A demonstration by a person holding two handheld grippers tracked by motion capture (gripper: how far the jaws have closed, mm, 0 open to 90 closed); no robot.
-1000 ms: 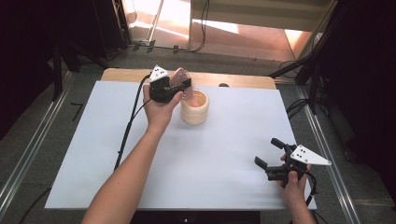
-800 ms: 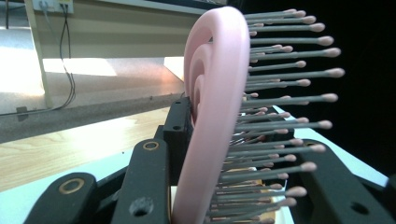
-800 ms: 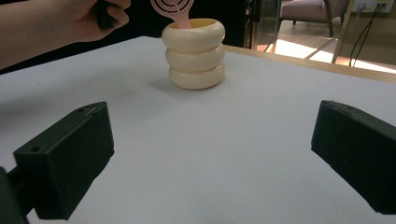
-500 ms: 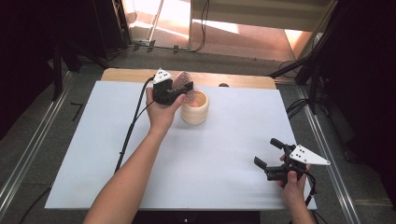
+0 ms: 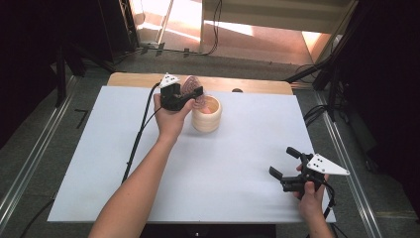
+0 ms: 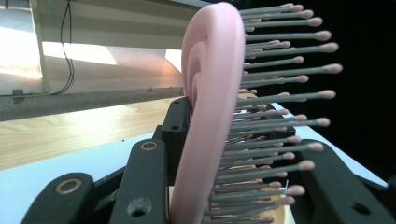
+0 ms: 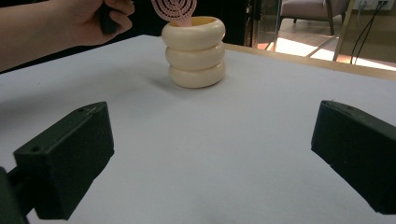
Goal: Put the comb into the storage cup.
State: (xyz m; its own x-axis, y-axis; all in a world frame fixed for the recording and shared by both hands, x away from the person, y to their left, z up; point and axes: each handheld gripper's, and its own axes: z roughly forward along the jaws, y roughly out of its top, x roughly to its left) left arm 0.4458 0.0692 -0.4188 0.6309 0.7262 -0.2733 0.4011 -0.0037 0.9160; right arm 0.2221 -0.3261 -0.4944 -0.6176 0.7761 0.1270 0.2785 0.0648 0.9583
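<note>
The hairbrush looks like smooth, matt pink plastic, its grey bristles perhaps plastic too. Beside it, the ringed cup is smooth, slightly glossy cream. The desk is covered in matt white over bare wood.

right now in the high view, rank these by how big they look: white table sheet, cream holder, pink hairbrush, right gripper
1. white table sheet, by far the largest.
2. right gripper and cream holder: they look about alike, and the gripper sits nearer the camera, so no ranking between them.
3. pink hairbrush, partly hidden by the left gripper holding it.
</note>
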